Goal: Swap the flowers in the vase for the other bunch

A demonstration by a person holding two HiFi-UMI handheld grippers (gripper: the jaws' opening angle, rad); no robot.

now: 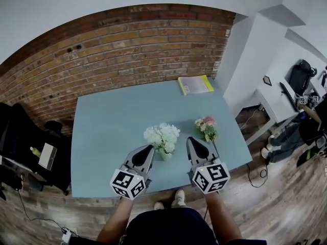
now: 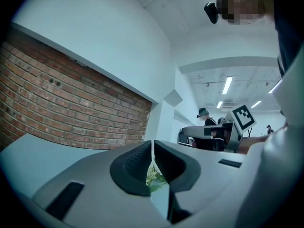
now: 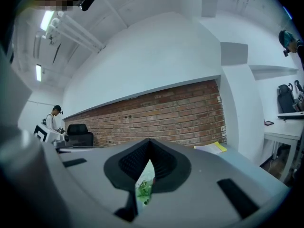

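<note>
Two grippers hang level over the near edge of the pale blue table (image 1: 102, 137), one in each of my hands, and both are clenched on nothing. At the left, my left gripper (image 1: 149, 148) has its jaws pressed together. In the left gripper view its dark ribbed pads (image 2: 135, 161) meet along a thin line, with only a scrap of green leaf showing through the gap beneath them. Its tip sits just left of the small vase (image 1: 166, 155), near it but not touching as far as I can tell. That vase stands upright about mid-table and holds the white flowers (image 1: 161, 134), a full round bunch. Just right of the vase comes my right gripper (image 1: 191, 140), likewise closed and empty; the right gripper view shows its pads (image 3: 164, 161) drawn together. Further right, the other bunch (image 1: 206, 127), pink and cream with green leaves, lies flat on the table, outside any container and close beside the right gripper's tip. At the table's far edge rests a yellow-edged booklet (image 1: 195, 84).
</note>
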